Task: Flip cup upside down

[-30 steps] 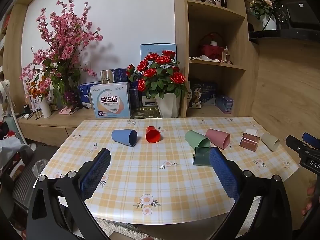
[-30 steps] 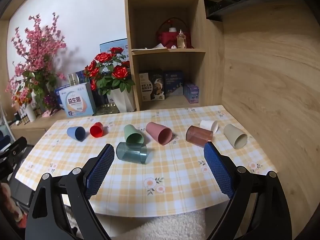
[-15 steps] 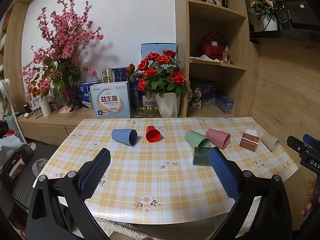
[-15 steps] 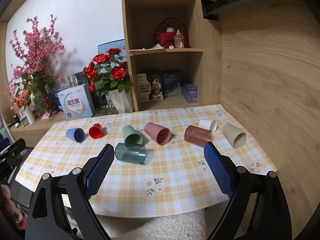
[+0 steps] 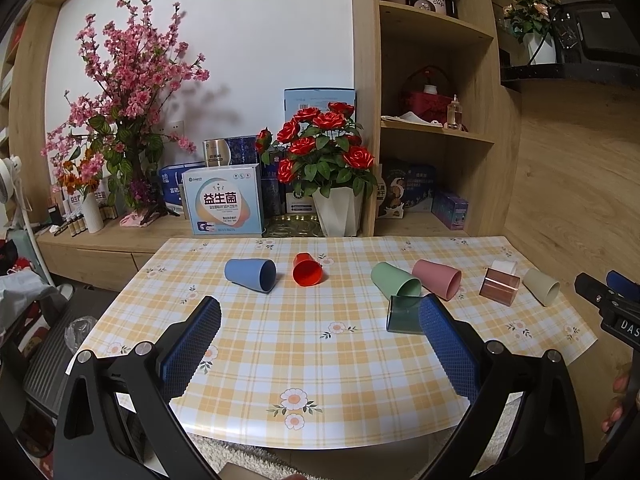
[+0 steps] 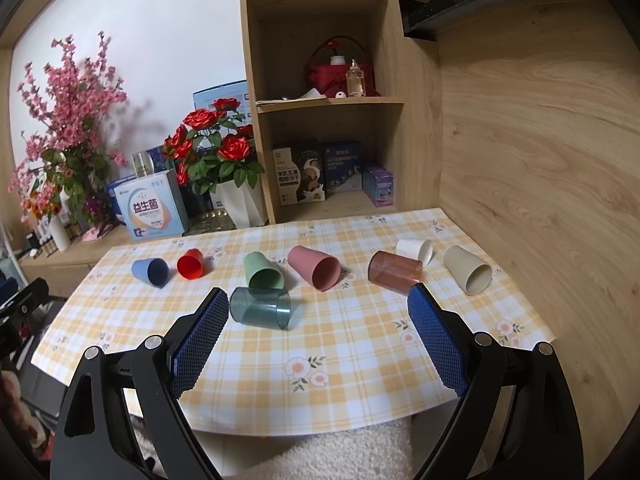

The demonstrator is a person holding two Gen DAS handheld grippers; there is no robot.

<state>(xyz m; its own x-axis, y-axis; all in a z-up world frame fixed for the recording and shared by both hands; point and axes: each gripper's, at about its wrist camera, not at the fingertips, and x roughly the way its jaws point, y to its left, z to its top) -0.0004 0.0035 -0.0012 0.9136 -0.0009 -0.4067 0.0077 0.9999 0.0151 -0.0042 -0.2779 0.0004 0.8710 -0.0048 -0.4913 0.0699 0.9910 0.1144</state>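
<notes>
Wooden shelving and a white wall back a worktop (image 6: 360,364) covered in a yellow checked cloth with small flowers. Eight cups lie on their sides across it. In the right wrist view, from nine o'clock round to three: a blue cup (image 6: 151,271), a red cup (image 6: 190,264), a green cup (image 6: 263,271), a pink cup (image 6: 315,267), a translucent brown cup (image 6: 394,272), a small white cup (image 6: 415,248) just behind the brown one, and a beige cup (image 6: 467,269) nearest the wooden wall. A translucent teal cup (image 6: 261,307) lies in front of the green cup, touching or almost touching it, its mouth toward three o'clock.

Right tongs (image 6: 316,312) hover above the near half of the worktop with the jaws spread wide and nothing between them; the teal cup sits just beside the left pad, at about eleven o'clock from the midpoint.

Left tongs (image 5: 320,320) are likewise wide apart and empty. In that view the teal cup (image 5: 402,315) is partly hidden behind the right pad, the blue cup (image 5: 250,274) and red cup (image 5: 307,269) lie at twelve o'clock, and the right tongs' tip (image 5: 608,296) shows at three o'clock.

Red roses in a white pot (image 5: 337,211) and a pink blossom arrangement (image 5: 120,120) stand behind the worktop.
</notes>
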